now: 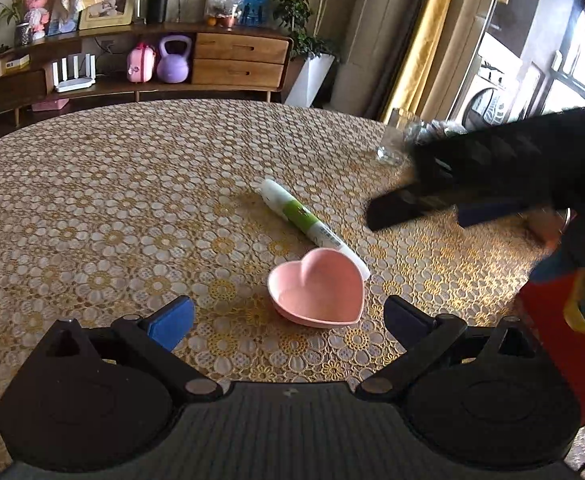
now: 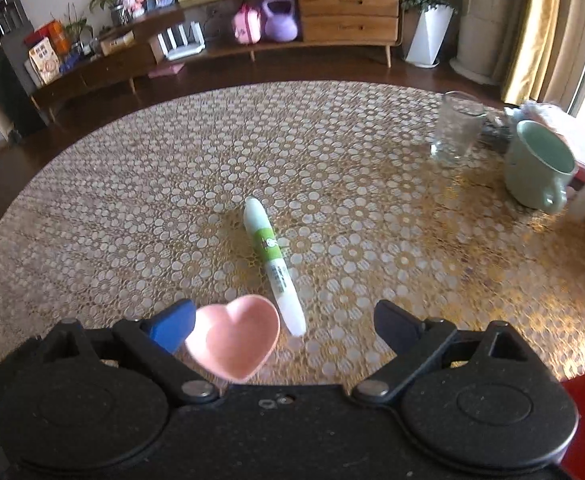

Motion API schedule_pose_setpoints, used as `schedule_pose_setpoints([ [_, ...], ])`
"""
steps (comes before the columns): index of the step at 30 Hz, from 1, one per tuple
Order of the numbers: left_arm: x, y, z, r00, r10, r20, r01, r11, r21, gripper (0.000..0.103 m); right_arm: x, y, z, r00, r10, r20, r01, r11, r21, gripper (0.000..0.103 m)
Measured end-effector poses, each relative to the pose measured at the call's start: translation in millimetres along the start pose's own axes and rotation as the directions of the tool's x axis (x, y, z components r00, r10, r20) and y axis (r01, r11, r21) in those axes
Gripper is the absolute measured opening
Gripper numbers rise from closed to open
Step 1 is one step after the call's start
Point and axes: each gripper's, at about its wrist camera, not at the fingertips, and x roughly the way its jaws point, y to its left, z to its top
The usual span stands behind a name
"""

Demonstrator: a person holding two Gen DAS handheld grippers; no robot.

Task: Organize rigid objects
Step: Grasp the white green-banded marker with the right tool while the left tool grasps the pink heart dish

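Observation:
A pink heart-shaped dish [image 1: 317, 288] sits on the round table, just ahead of my open left gripper [image 1: 290, 316], between the lines of its blue pads without touching them. A white tube with a green label [image 1: 312, 224] lies flat right behind the dish. In the right wrist view the same dish [image 2: 234, 342] lies by the left pad of my open right gripper [image 2: 284, 320], and the tube [image 2: 274, 268] points away from it. Nothing is held by either gripper. The right gripper also shows blurred at the right [image 1: 412, 204] of the left wrist view.
A clear glass [image 2: 454, 128] and a pale green mug [image 2: 538, 168] stand at the table's far right, with clutter behind them. The table wears a gold-and-white lace cloth [image 2: 172, 184]. A red surface [image 1: 552, 336] lies beside the table's right edge. A wooden sideboard [image 1: 212, 60] runs along the far wall.

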Motion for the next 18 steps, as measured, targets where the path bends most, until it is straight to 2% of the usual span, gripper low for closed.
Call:
schedule_pose_setpoints([
  [7,26,-10,-8,0.999,-0.010,-0.034,0.010,1.000,-0.015,0.102,40,6,19,0.997,0.012,-0.075,-0.012,1.000,0.007,0.088],
  [15,43,-26,-12,1.000,0.017,-0.011,-0.017,0.999,0.047,0.101,76,13,25,0.991,0.043,-0.130,-0.042,0.999,0.014,0.079],
  [18,46,-29,-13,1.000,0.025,-0.001,-0.025,0.998,0.060,0.101,83,15,23,0.988,0.057,-0.144,-0.055,0.998,0.014,0.073],
])
